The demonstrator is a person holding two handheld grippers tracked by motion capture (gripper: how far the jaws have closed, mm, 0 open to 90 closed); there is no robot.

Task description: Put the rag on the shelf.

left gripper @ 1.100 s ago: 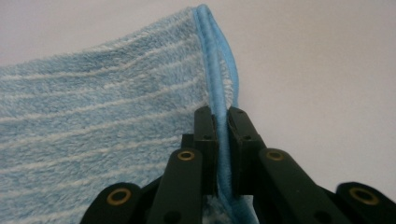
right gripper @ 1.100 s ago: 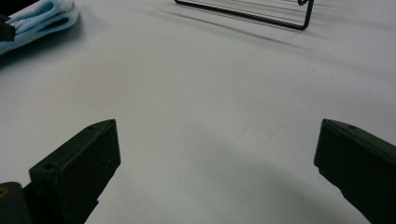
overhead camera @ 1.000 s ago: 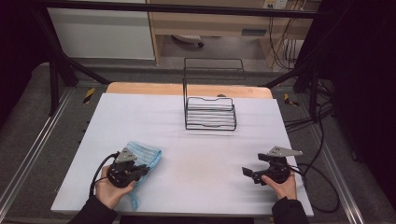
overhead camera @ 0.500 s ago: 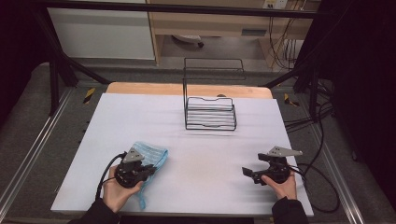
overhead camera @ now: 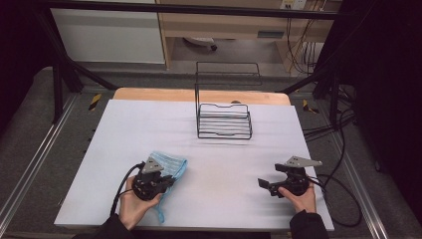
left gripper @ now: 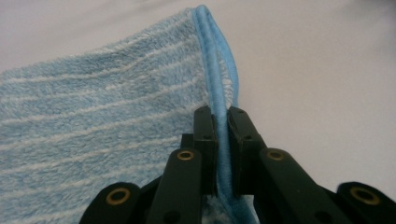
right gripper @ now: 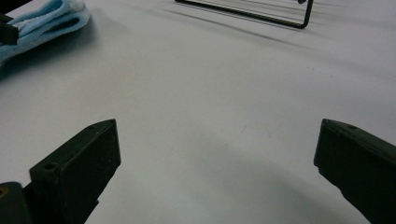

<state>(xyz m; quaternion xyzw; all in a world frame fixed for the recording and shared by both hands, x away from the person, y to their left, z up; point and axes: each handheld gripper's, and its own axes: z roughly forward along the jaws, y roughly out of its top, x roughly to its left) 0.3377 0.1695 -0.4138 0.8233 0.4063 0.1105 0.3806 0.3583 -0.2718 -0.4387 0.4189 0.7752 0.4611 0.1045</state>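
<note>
A fluffy light-blue towel (overhead camera: pixel 171 167) with thin white stripes and a plain blue hem lies folded at the near left of the white bench (overhead camera: pixel 149 124). The left tongs (left gripper: pixel 222 126) pinch its doubled hem, pads pressed tight on the cloth. The right tongs (right gripper: pixel 215 154) stand spread wide over bare bench at the near right. A black wire rack (overhead camera: pixel 224 119) stands farther back, near the middle.
</note>
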